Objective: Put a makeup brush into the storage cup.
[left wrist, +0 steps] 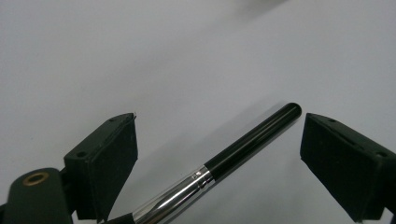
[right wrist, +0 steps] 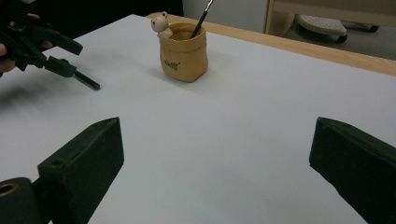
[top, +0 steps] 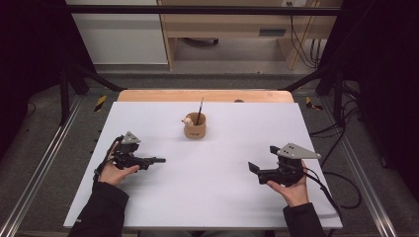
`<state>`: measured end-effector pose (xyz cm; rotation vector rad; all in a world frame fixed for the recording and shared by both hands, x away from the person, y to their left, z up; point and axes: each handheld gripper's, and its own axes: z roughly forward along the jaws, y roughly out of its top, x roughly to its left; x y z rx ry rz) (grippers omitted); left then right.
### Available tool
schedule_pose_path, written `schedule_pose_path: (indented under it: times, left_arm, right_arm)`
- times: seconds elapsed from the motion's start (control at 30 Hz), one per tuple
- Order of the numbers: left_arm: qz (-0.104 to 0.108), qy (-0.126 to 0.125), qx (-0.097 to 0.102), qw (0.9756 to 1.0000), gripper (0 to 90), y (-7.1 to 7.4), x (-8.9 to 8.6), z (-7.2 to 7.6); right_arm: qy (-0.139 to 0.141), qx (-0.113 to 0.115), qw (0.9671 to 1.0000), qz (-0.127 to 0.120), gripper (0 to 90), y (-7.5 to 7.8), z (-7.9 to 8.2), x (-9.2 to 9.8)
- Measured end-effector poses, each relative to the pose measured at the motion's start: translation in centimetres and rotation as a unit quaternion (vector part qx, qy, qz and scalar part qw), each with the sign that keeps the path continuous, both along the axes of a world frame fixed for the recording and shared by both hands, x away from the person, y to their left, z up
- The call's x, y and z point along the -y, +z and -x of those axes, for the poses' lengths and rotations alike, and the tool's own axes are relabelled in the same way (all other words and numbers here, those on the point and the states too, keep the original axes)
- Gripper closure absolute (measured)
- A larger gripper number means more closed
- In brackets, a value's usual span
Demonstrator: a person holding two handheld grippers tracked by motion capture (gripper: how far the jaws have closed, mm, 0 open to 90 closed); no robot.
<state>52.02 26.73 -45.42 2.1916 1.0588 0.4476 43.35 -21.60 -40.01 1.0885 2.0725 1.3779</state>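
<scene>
Brush (top: 157, 160) with a black handle pokes out past my left tongs (top: 148, 161), near the left edge of the white bench (top: 222, 197), in the high view. My left hand (top: 116, 168) holds those tongs low over the bench. My right tongs (top: 254, 170) sit near the right edge, in my right hand (top: 291, 187). A small tan pot (top: 195, 128) stands toward the far edge, between the two sides, with another thin brush (top: 200, 107) standing in it.

In the left gripper view, the brush (left wrist: 224, 161) lies slanted between my two black jaws. The jaws are wide apart and neither one touches it. It has a silver band (left wrist: 173, 193) lower down.

In the right gripper view, my right tongs (right wrist: 215, 172) are spread wide with nothing between them. The tan pot (right wrist: 183, 51) has a little bear (right wrist: 161, 24) on its rim. My left tongs (right wrist: 70, 58) are far off at the left edge, with the brush tip (right wrist: 88, 81) sticking out.
</scene>
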Motion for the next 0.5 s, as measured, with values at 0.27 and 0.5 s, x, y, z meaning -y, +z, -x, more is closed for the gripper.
schedule_pose_path:
  times: [0.27, 0.5]
  left_arm:
    - [-0.017, -0.006, -0.012, 0.9998, 14.0, -0.7, 0.3, -0.3]
    - [-0.024, -0.006, -0.023, 0.9994, 19.3, -1.1, 0.4, -0.5]
  right_arm:
    - [0.000, 0.000, 1.0000, 0.000, 3.7, 0.0, 0.0, 0.0]
    - [0.000, -0.001, 1.0000, -0.001, 3.7, 0.0, 0.0, -0.1]
